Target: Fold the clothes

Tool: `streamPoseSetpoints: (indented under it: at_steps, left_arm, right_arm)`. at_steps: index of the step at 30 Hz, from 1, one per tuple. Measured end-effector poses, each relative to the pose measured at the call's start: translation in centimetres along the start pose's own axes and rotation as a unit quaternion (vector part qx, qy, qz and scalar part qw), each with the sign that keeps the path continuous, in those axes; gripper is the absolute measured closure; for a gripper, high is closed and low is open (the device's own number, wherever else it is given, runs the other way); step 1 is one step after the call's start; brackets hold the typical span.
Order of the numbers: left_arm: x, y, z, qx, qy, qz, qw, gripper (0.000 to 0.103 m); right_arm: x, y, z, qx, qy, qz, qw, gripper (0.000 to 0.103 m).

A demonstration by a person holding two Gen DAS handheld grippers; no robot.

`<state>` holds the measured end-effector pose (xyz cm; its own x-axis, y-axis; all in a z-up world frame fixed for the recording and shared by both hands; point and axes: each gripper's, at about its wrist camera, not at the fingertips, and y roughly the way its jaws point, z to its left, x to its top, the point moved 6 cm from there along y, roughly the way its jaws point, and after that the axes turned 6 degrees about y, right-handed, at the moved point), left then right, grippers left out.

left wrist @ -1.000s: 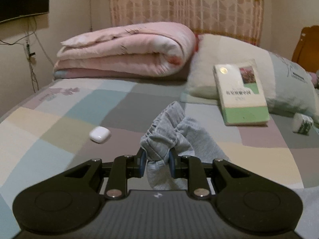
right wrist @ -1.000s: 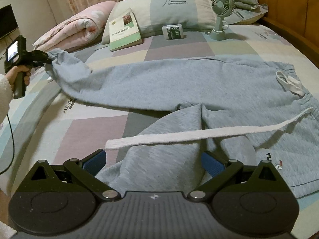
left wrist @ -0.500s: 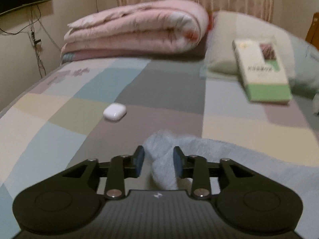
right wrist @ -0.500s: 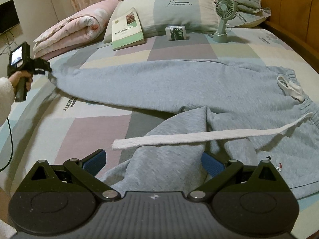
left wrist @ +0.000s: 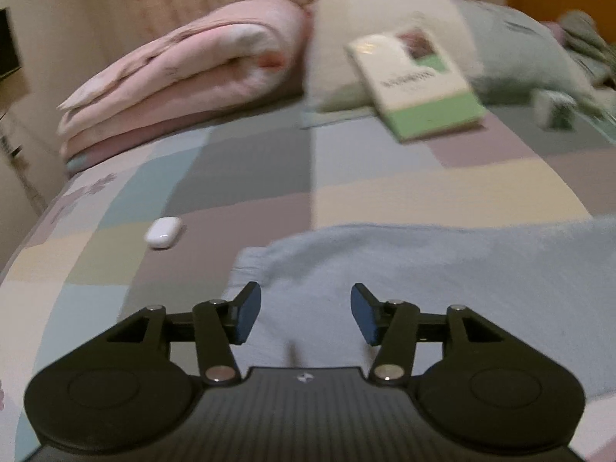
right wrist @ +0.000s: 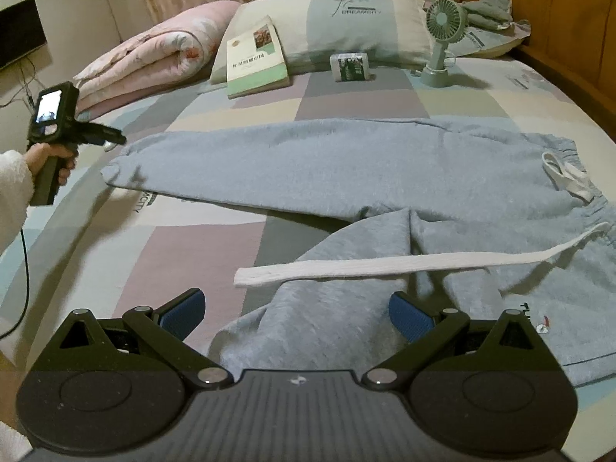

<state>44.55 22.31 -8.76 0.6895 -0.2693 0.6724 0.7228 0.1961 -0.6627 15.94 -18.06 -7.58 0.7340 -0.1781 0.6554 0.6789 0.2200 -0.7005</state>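
Grey sweatpants [right wrist: 346,161] are spread across the patchwork bed, waistband to the right and a long white drawstring [right wrist: 385,265] lying over the near leg. The far leg lies flat and stretched out to the left, ending in its cuff [left wrist: 261,265]. My left gripper [left wrist: 304,308] hovers just over that cuff with its jaws opening; cloth lies below the gap and the pads do not press on it. From the right wrist view, a hand holds the left gripper [right wrist: 115,140] beside the cuff. My right gripper [right wrist: 296,304] stands open above the near leg.
A white earbud case [left wrist: 163,233] lies left of the cuff. At the head of the bed are a rolled pink quilt [right wrist: 154,54], a pillow [right wrist: 346,27] with a book [right wrist: 256,61], a small box [right wrist: 350,66] and a green desk fan [right wrist: 442,38]. A wooden headboard [right wrist: 558,19] stands at the right.
The left gripper came down to the bed, opened and let go of the bunched cuff; the far leg now lies flat. The right gripper stayed put.
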Motion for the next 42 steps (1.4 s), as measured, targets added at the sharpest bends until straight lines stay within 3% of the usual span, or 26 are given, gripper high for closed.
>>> streamPoseSetpoints:
  at_steps: [10, 14, 20, 26, 35, 42]
  left_arm:
    - [-1.6, -7.1, -8.5, -0.061, 0.077, -0.015, 0.9951, 0.039]
    - [-3.5, -11.9, -12.3, -0.097, 0.084, -0.031, 0.9913, 0.028]
    - [-7.6, -18.6, -18.5, -0.148, 0.117, -0.043, 0.9812, 0.026]
    - [-10.7, -24.0, -23.5, -0.160, 0.151, -0.054, 0.9740, 0.024]
    - [-12.7, -29.8, -27.0, -0.156, 0.182, -0.087, 0.9671, 0.015]
    - [-14.2, -31.0, -31.1, -0.200, 0.213, -0.087, 0.9522, 0.015]
  right_arm:
    - [-0.6, -3.5, -1.1, 0.000, 0.009, -0.020, 1.000, 0.000]
    - [-1.8, -4.1, -2.0, -0.004, 0.014, -0.013, 1.000, 0.000]
    - [-4.5, -3.9, -4.1, -0.011, 0.037, 0.012, 0.999, 0.000]
    - [-6.2, -2.9, -6.2, -0.026, 0.044, 0.030, 0.998, 0.000]
    - [-8.1, 0.5, -9.2, -0.084, 0.030, 0.068, 0.994, 0.000]
    - [-9.1, 0.9, -8.8, -0.103, -0.020, 0.056, 0.993, 0.000]
